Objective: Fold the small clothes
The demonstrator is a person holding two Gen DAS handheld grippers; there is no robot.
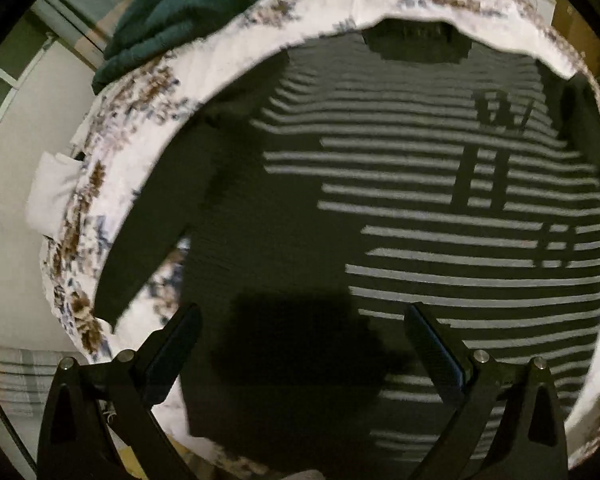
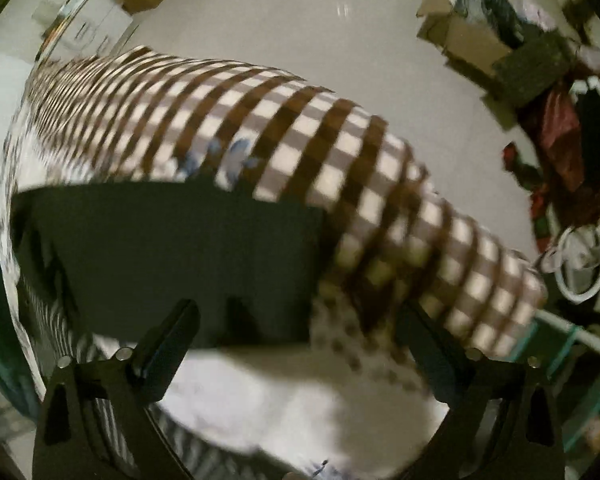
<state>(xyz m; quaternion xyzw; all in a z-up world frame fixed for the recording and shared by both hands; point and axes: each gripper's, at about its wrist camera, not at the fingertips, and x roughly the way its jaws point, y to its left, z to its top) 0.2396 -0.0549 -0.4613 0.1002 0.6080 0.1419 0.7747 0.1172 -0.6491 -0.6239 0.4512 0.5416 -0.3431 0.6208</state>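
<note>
Through the left wrist camera I am seeing my left gripper [image 1: 302, 320] spread wide and hanging over the striped sweater [image 1: 420, 208], which is lying flat on the floral sheet [image 1: 112, 152]. Through the right wrist camera my right gripper [image 2: 298, 316] is gaping too, grasping nothing, hovering over a dark sleeve [image 2: 172, 256] beside a checkered cloth [image 2: 340, 152].

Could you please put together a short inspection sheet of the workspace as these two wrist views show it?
Surface: floral bedsheet, white with brown and blue print, lies under the garment.
Job's things: striped shirt, dark with pale stripes, spread flat; one dark sleeve angles out to the side.
Clutter: teal fabric piled at the far edge; checkered cloth in brown and white beside the shirt.
Grippers: left claw open above the shirt; right claw open, holding nothing.
Cables: white loop on the floor; type unclear.
Surroundings: cardboard boxes on a pale floor.
</note>
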